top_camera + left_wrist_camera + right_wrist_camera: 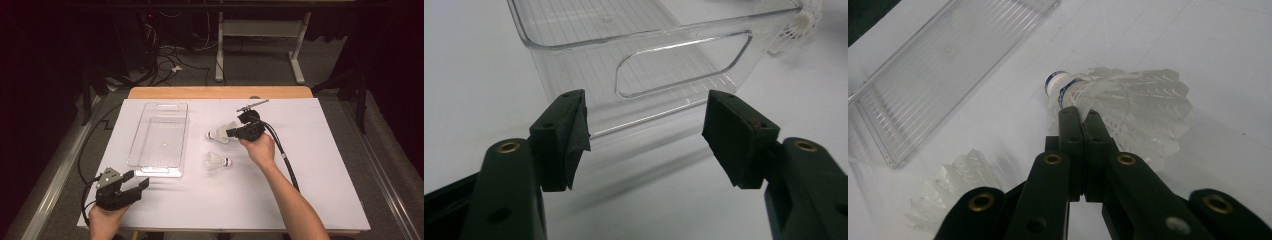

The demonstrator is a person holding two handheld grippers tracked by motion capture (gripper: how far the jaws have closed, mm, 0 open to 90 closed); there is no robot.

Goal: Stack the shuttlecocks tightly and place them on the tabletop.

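A white feather shuttlecock (219,134) (1128,107) lies at the middle of the white mat, cork end to the left. My right gripper (232,132) (1078,117) is shut on the edge of its feather skirt. A second shuttlecock (216,161) (955,192) (796,25) rests on the mat just nearer the person. A clear plastic bin (160,140) (649,65) (948,75) stands empty left of both. My left gripper (141,183) (644,135) hovers open at the mat's near left corner, facing the bin's handle end, with nothing between its fingers.
The white mat (320,165) covers most of the wooden table (220,92). A black cable (285,155) trails from the right gripper along the forearm. Another cable (82,160) runs off the left edge. Table legs and wires stand on the floor beyond.
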